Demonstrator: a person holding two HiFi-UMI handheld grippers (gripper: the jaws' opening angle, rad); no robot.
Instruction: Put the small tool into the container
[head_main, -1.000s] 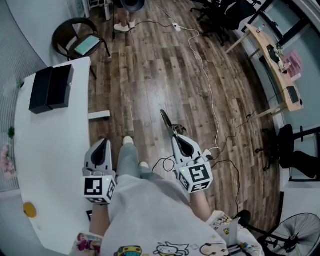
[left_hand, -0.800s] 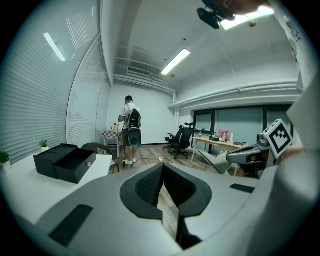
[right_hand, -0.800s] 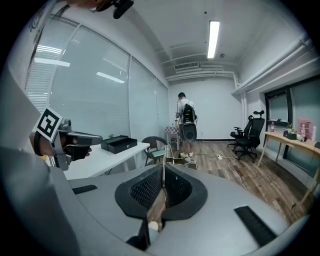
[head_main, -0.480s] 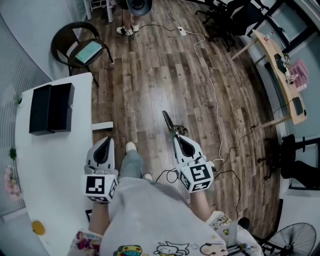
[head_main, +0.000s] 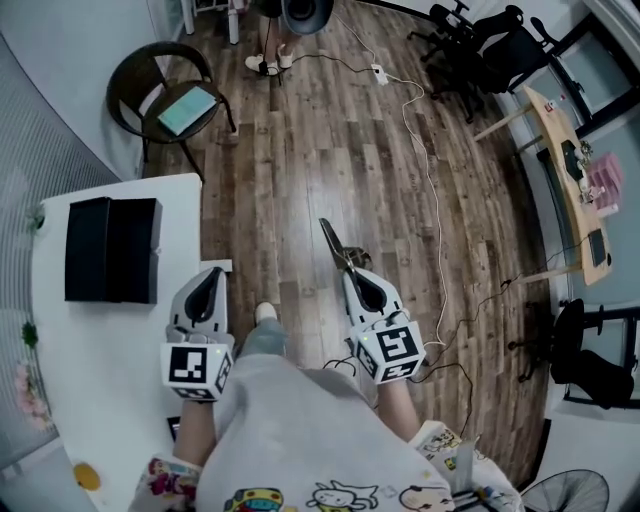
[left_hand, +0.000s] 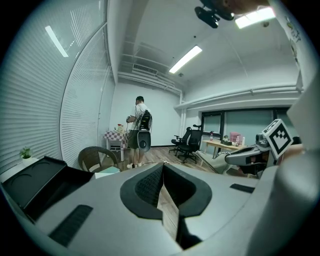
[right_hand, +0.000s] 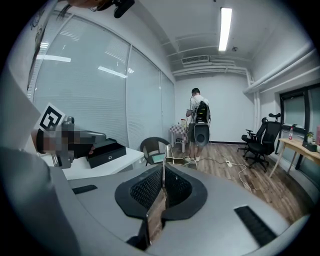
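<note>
1. At the far left stands the white table (head_main: 60, 340), with the black container (head_main: 110, 250) on it. It seems to lie as two flat dark halves side by side. I cannot tell which half should take the tool.
2. My left gripper (head_main: 212, 275) hovers by the table's right-hand edge, near the container but not touching it. Its jaws are closed together with nothing between them.
3. My right gripper (head_main: 356, 280) is out over the wooden floor (head_main: 300, 150), well apart from the table and container. Its jaws are clamped on the small tool (head_main: 335, 243). In the right gripper view the tool shows as a thin blade standing up out of the closed pads.
4. The tool's long axis runs almost in line with the gripper's jaws. One end is held in the jaws, and the slim free end points away from me and a little to the left. I cannot judge its pitch toward the floor.
5. I judge this to be the carrying step: the tool is in hand and not yet delivered.
6. The next move calls for a sweep to the left, across my body, until the right gripper is over the container. I would then turn the wrist so the tool's length lies along the compartment, lower it, and only then part the jaws. The left gripper must stay out of that path.
</note>
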